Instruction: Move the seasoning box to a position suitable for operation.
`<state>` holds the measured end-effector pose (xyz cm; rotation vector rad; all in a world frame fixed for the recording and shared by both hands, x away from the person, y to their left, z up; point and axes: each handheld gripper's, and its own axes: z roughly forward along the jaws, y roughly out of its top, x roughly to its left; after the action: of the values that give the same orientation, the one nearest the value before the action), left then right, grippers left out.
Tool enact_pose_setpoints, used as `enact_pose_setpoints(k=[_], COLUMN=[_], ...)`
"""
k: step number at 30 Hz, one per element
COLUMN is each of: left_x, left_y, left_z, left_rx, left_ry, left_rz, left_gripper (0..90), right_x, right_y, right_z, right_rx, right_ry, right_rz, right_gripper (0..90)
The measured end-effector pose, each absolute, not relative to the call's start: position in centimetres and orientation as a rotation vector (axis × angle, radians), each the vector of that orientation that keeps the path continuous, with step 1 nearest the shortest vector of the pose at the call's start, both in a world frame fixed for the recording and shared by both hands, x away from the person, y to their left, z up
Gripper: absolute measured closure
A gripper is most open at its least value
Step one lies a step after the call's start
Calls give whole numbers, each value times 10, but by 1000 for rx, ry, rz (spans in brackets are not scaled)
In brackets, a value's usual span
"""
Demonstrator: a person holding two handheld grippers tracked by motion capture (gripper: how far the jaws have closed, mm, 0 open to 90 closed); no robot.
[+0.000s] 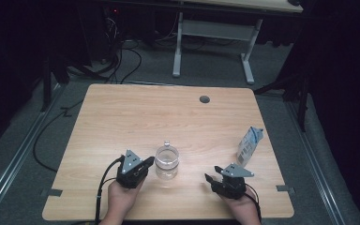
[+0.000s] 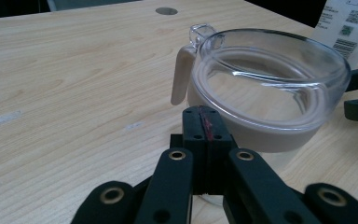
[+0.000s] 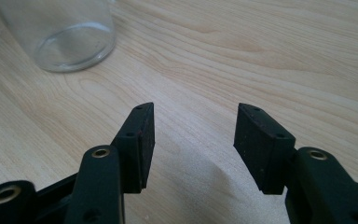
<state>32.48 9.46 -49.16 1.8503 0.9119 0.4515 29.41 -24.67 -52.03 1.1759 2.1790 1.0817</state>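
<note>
The work looks barely begun. The left gripper (image 1: 146, 164) has its jaws clenched tight together with nothing between them, their tips right at the near wall of the clear jar (image 1: 167, 161), whether touching or just short of it cannot be told. The jar stands upright just ahead of those tips, its hinged glass lid (image 2: 265, 74) down on a pale seal band (image 2: 261, 135), so it seems unopened. The right gripper (image 1: 213, 174) rests with its jaws released and bare table (image 3: 261, 60) between them; from its view the jar's base sits well ahead and off to the left of its jaws. Judging by this, grasping, opening or moving the jar is all left to do.

Counted: one jar, one blue-and-white pouch (image 1: 249, 146) standing beyond the right jaws, two grippers.
</note>
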Motion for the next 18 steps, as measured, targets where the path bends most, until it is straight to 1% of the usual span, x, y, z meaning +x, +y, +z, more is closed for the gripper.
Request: enact_pose_setpoints(k=[12, 18], left_x=[313, 310], left_y=[81, 75], left_z=[-491, -491], left_rx=[1871, 1880], left_ry=[854, 829], left_rz=[405, 384], left_gripper=[900, 900], right_x=[295, 296], right_y=[-251, -252], right_z=[-518, -519], right_rx=[1211, 1218], right_ry=[2132, 2131], right_rz=[1088, 1088], right_gripper=[486, 502])
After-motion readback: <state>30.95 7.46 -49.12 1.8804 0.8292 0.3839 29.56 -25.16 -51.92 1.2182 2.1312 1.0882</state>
